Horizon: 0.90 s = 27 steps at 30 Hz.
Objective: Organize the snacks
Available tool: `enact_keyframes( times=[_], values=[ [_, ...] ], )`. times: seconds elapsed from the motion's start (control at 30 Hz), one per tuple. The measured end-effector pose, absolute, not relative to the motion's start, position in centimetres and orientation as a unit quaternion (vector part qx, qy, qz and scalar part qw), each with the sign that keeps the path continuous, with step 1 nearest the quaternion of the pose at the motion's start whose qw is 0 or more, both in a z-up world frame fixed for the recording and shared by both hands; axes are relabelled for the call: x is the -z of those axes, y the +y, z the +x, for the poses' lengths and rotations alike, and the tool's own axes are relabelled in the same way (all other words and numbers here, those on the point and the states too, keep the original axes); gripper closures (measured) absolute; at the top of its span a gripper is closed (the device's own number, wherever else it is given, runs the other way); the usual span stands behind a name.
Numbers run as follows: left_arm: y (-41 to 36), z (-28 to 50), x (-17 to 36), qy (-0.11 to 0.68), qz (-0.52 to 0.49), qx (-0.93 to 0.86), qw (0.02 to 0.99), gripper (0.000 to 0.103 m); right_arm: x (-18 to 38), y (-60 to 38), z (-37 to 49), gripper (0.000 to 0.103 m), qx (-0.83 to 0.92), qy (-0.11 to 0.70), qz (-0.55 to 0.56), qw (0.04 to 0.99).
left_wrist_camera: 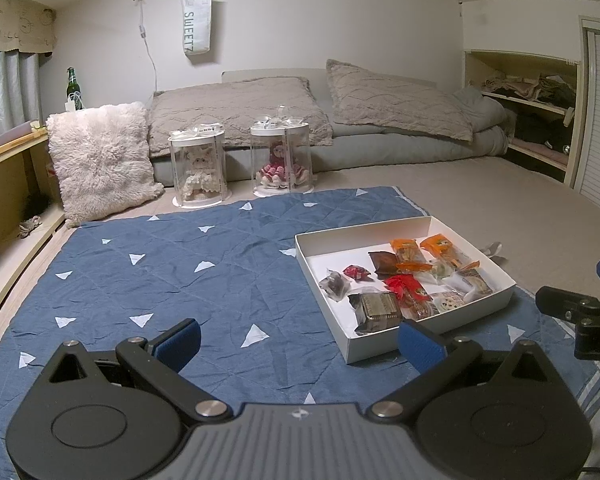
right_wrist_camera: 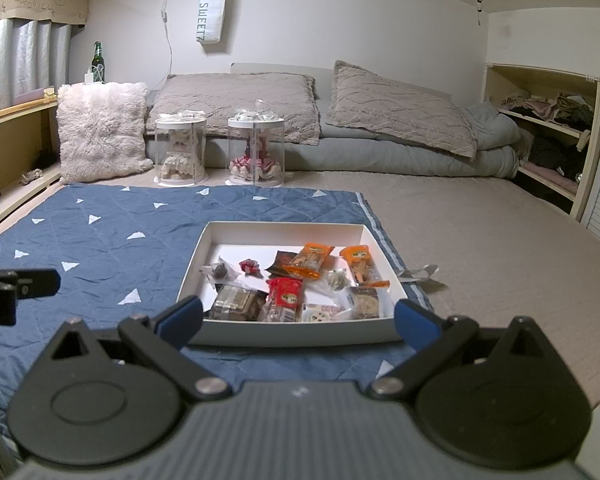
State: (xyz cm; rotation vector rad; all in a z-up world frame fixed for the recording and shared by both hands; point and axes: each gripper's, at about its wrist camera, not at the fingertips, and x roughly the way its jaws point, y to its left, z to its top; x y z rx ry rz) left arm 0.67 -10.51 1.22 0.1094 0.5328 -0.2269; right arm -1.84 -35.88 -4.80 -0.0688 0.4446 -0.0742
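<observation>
Only the right wrist view centres the snack box (right_wrist_camera: 288,330).

Blue quilt (right_wrist_camera: 100,232) reads as matt stitched cloth w/ creases, and the white box (right_wrist_camera: 292,334) on it looks like smooth matt cardboard. Snack wrappers inside are glossy plastic film, e.g. the orange packs (right_wrist_camera: 310,264) & red pack (right_wrist_camera: 286,294), catching light. Both grippers, left (left_wrist_camera: 300,340) & right (right_wrist_camera: 298,322), show matt black plastic w/ shiny metal pivot pins & blue rubbery-looking finger pads (right_wrist_camera: 180,318); fluffy pillow (left_wrist_camera: 100,160) is shaggy pile.
</observation>
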Motion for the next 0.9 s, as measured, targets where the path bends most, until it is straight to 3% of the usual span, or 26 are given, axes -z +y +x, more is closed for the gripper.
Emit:
enact_keyframes(
  times=[0.9],
  values=[
    [-10.71, 0.56, -0.84, 0.268, 0.052, 0.109, 0.956, 0.0, 4.78, -35.77, -1.89, 0.001, 0.037, 0.221, -0.034, 0.974]
  ],
)
